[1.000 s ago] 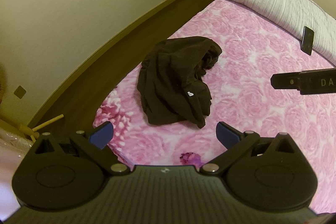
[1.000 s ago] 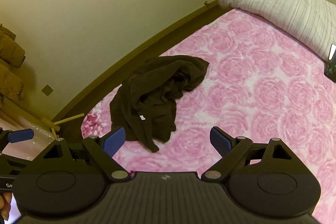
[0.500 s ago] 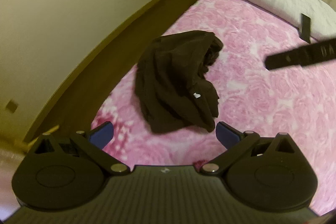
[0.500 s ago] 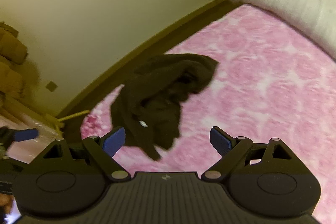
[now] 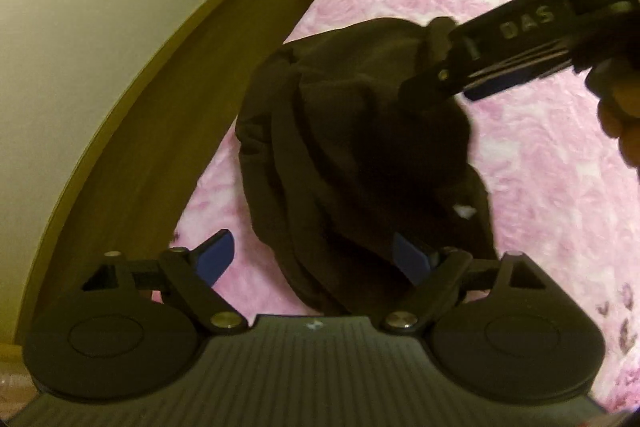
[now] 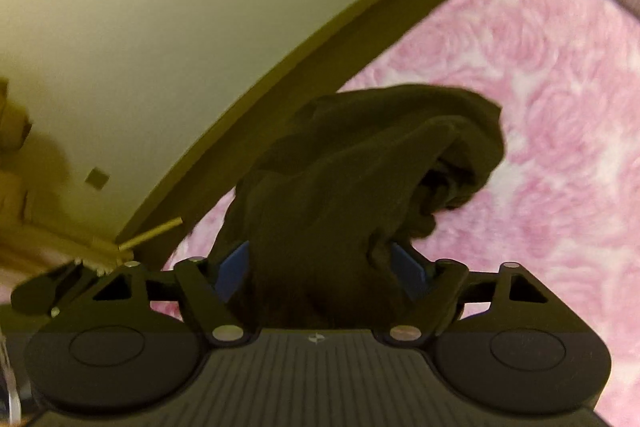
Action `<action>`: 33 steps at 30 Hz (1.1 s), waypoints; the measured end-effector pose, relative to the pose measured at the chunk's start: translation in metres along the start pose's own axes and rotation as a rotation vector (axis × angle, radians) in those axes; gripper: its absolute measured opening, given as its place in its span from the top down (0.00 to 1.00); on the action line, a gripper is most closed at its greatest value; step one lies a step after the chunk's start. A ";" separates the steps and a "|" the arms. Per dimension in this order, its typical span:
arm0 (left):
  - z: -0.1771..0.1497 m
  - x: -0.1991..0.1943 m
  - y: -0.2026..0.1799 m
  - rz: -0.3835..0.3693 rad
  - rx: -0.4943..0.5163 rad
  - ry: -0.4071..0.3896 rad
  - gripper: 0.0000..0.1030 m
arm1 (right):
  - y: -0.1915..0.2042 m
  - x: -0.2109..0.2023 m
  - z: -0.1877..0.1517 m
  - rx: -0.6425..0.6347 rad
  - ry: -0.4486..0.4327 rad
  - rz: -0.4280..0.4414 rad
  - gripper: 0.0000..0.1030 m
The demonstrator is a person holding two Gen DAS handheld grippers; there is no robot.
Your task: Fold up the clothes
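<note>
Presently we list: dark garment [image 5: 352,155], crumpled on the pink bedspread [image 5: 540,187] beside its wall-side edge; left gripper [image 5: 316,259] and right gripper [image 6: 320,263] straddle its folds, jaws closing, not yet pinching, likely to lift and spread it.

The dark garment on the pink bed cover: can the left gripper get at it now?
Probably yes. The left gripper is right at the near edge of the dark garment, jaws closing with cloth between them. The right gripper is at the far end, not in the way.
</note>
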State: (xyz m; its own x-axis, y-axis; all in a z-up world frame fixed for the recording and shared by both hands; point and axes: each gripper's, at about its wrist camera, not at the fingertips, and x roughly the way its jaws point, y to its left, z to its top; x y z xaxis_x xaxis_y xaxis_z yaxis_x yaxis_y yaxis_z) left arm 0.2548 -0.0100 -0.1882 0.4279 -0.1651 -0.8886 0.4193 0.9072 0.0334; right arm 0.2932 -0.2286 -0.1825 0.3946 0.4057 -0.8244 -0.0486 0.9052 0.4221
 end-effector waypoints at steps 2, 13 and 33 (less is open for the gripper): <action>0.004 0.014 0.007 -0.015 0.009 0.008 0.12 | -0.007 0.019 0.004 0.065 0.013 0.026 0.49; 0.026 0.001 -0.030 -0.249 0.157 -0.044 0.34 | -0.033 -0.102 0.000 0.141 -0.207 -0.001 0.95; -0.041 -0.152 -0.364 -0.710 0.757 -0.267 0.94 | -0.178 -0.412 -0.271 0.538 -0.574 -0.418 0.96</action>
State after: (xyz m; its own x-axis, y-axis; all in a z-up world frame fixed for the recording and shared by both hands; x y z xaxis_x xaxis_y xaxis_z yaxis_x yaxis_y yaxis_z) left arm 0.0040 -0.2987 -0.0837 0.0137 -0.7233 -0.6904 0.9894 0.1095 -0.0950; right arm -0.1093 -0.5229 -0.0202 0.6897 -0.2008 -0.6957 0.5825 0.7246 0.3683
